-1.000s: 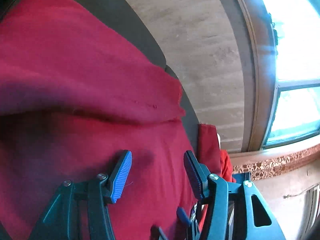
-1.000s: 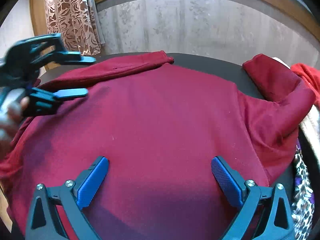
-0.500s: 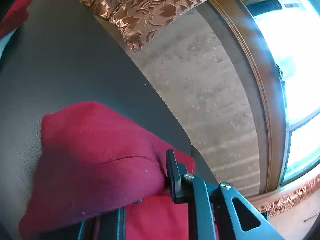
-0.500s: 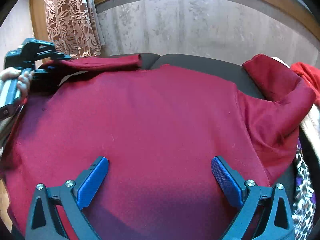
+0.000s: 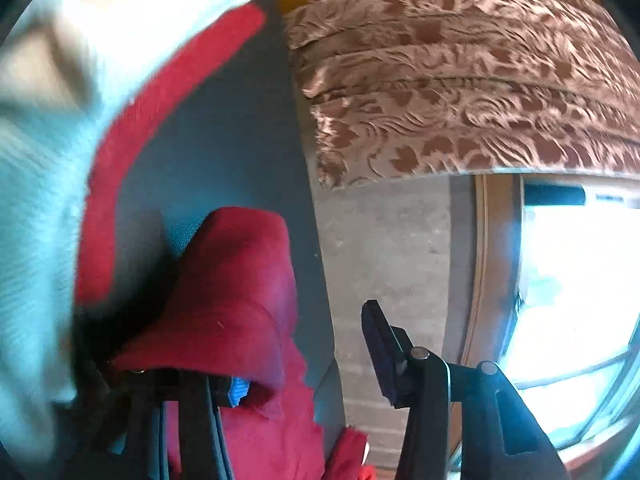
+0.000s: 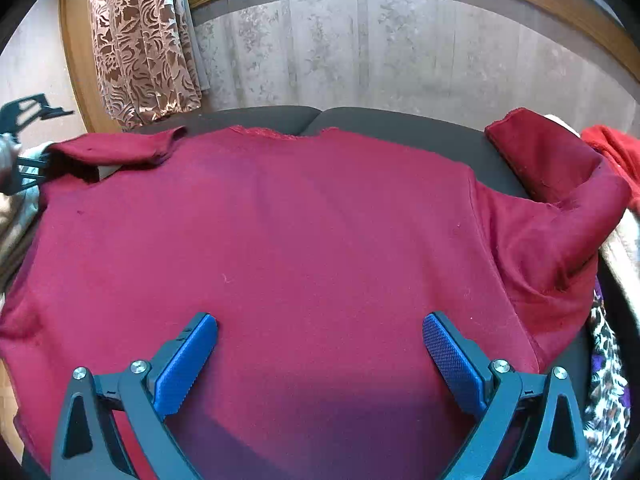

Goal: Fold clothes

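Currently, step: folding the left sleeve (image 6: 120, 150) of the dark red knit sweater (image 6: 280, 248), spread flat on the black table (image 6: 360, 118).
Left gripper (image 5: 312, 376): jaws parted, sleeve cloth draped over one finger.
Right gripper (image 6: 320, 356): jaws wide, empty, above the hem.
Next: probably lay that sleeve inward across the body, then smooth.

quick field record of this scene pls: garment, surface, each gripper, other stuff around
garment: dark red sweater, spread flat, both sleeves bent inward
surface: dark table
left gripper: jaws apart, left sleeve draped over one finger
right gripper: jaws wide apart above the sweater body, holding nothing
nearby: patterned curtain; leopard-print cloth at the right edge
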### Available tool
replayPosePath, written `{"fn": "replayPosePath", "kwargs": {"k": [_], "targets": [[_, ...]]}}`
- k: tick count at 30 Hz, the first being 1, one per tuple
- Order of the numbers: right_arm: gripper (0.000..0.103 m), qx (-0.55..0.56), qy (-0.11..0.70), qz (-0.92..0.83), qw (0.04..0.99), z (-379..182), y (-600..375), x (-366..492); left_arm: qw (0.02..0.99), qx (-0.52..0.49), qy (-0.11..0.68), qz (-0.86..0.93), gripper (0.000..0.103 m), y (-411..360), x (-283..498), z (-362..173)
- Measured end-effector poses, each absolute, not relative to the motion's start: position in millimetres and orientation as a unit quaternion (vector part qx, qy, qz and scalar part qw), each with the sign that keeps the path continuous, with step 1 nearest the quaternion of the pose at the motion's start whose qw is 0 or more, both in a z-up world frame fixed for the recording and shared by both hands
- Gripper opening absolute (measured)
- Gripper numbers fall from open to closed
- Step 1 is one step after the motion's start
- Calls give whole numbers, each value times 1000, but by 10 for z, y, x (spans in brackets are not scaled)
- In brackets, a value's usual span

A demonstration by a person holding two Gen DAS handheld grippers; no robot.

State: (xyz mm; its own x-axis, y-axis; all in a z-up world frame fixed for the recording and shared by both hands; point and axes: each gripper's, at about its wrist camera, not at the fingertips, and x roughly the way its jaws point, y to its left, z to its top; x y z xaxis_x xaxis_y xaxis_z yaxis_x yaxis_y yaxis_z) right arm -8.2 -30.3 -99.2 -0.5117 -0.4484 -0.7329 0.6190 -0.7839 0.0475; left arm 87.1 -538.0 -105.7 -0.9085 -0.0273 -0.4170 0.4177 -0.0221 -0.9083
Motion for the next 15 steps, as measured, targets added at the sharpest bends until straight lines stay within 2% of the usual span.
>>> {"fn": "replayPosePath", "kwargs": {"k": [2, 6, 10, 15], "targets": [[103, 385, 111, -862, 310, -992, -302, -88, 152, 181, 636, -734, 60, -5285, 820, -932], [103, 386, 111, -862, 310, -991, -302, -96, 99, 337, 542, -763, 60, -4859, 487, -981], [103, 386, 111, -862, 310, -988, -301, -110, 47, 339, 543, -767, 60, -4553, 372, -1086], [103, 386, 108, -861, 311, -985, -295, -101, 38, 361, 557, -747, 60, -4384, 24, -1361]]}}
